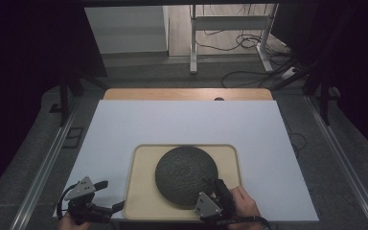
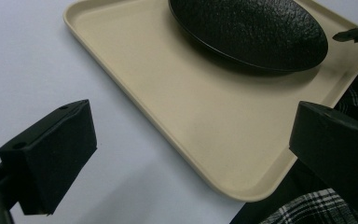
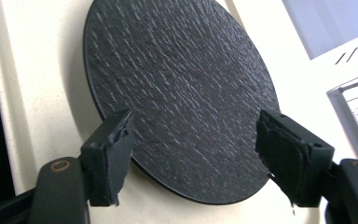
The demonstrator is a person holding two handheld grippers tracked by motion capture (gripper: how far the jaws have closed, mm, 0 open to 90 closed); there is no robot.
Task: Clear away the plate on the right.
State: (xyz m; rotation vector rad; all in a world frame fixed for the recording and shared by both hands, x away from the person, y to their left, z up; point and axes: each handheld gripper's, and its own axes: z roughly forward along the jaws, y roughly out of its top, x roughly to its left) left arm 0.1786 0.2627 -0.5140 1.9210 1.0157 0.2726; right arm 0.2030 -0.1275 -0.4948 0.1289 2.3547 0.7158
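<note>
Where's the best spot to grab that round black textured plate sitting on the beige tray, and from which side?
Grip the round black textured plate by its thin rim at the near right edge, where the right gripper already stands open. The plate lies flat on the beige tray, so one jaw probably has to slide under the slightly raised rim and the other press on top, coming in low from the person's side.

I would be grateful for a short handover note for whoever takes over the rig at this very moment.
Left gripper: open, holding nothing, over the white sheet beside the tray's near left corner.
Right gripper: open, jaws either side of the plate's near rim, not pressing on it.
Black textured plate: lying on the beige tray.
Done: the plate sits on the tray.
Left: cannot tell from here; check the plan before gripping.
</note>
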